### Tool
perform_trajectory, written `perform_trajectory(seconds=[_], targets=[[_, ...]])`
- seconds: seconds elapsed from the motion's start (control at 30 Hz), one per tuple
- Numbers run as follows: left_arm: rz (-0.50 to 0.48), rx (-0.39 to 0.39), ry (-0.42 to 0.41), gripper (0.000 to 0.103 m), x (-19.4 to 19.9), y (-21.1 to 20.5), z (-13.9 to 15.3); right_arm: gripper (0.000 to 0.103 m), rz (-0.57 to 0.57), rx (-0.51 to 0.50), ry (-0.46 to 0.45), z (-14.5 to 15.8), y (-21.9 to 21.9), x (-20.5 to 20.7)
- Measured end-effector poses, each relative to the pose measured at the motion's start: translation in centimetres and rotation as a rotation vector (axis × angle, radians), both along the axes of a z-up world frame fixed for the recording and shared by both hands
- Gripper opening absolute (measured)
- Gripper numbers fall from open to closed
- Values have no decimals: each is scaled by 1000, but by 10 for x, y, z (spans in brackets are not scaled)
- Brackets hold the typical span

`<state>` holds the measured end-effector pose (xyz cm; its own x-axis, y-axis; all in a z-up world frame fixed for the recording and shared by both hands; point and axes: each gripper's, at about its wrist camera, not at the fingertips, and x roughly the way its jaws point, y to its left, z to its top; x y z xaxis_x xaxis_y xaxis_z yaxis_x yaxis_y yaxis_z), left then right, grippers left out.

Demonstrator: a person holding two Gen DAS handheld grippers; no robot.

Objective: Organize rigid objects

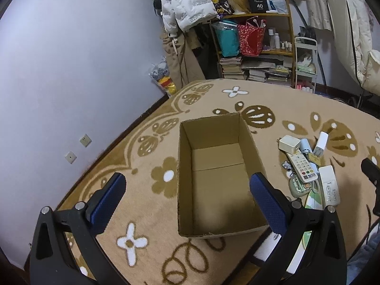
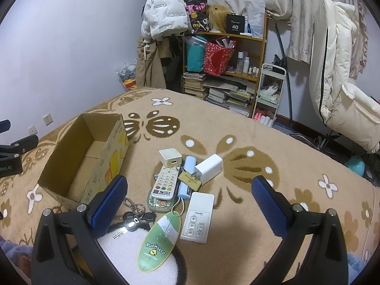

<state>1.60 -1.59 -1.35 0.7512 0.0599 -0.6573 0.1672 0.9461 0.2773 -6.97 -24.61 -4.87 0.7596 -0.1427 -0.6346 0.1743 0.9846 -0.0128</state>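
Two tongs frame our views: the left tongs and the right tongs both gape wide and grip nothing. Nearest the right tongs we see a green oval tag, keys and a white remote; beyond lie a keypad remote, a blue cylinder and two white chargers. Left of this cluster, on the patterned carpet, stands the open cardboard box, with nothing inside.
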Motion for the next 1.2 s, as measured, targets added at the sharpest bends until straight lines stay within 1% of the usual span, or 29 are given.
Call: perform_trajectory(seconds=[0.23, 0.4, 0.53, 0.63, 0.7, 0.8, 0.9, 1.0, 1.07, 1.1, 1.17, 1.2], targets=[[29, -63, 69, 103, 25, 9, -3, 103, -1, 16, 33, -5, -1, 17], [52, -62, 98, 103, 43, 12, -6, 103, 2, 39, 63, -14, -5, 29], [75, -82, 145, 103, 63, 19, -15, 103, 16, 106, 92, -27, -12, 43], [107, -101, 198, 103, 80, 26, -27, 103, 11, 130, 111, -37, -15, 53], [131, -109, 238, 103, 88, 31, -38, 103, 8, 128, 123, -43, -16, 57], [158, -96, 295, 103, 95, 36, -56, 103, -9, 115, 159, -54, -21, 64], [191, -80, 369, 103, 99, 40, -73, 103, -23, 140, 191, -65, -29, 69], [215, -77, 415, 103, 99, 41, -86, 103, -49, 148, 229, -79, -38, 73], [228, -62, 429, 99, 100, 42, -92, 103, -68, 138, 259, -89, -42, 78], [238, -52, 433, 95, 101, 41, -94, 103, -73, 134, 269, -92, -44, 79], [244, -42, 441, 92, 101, 39, -98, 103, -86, 123, 299, -104, -47, 82], [240, -41, 449, 86, 101, 38, -100, 103, -91, 121, 308, -108, -48, 82]])
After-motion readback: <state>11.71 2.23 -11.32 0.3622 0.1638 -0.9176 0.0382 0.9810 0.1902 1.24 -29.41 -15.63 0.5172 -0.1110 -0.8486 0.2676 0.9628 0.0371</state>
